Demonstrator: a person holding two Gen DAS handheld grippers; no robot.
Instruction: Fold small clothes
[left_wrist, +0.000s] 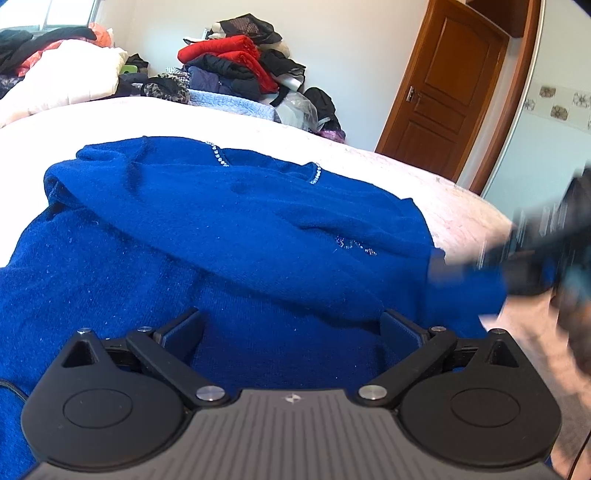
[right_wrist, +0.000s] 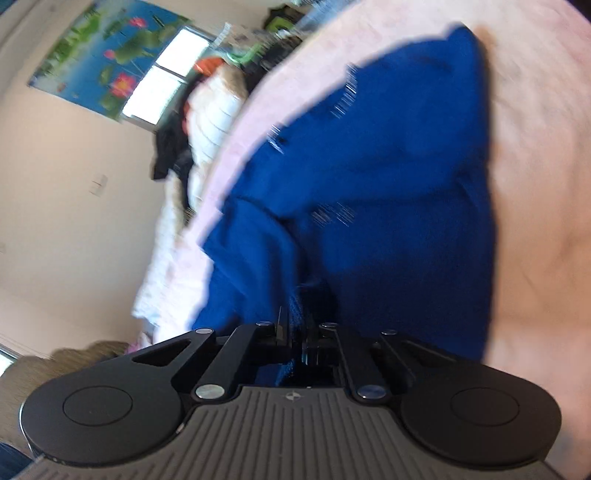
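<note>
Clearly the folding is only partly done: the blue sweater (left_wrist: 229, 229) lies on the pink bedcover (left_wrist: 424, 166) with its upper part turned over. The right gripper (right_wrist: 301, 314) is closed on its edge, while the left gripper (left_wrist: 291, 328) stands wide open above it, holding nothing.

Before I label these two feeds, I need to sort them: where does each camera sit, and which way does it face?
Left wrist: sits on the left gripper, jaws wide open, looking across the blue sweater on the bed toward a clothes pile and door.
Right wrist: sits on the right gripper, tilted and blurred, jaws shut on the sweater's cloth, facing a window.
Shared: sweater and bed; the left view also catches the right gripper.
</note>
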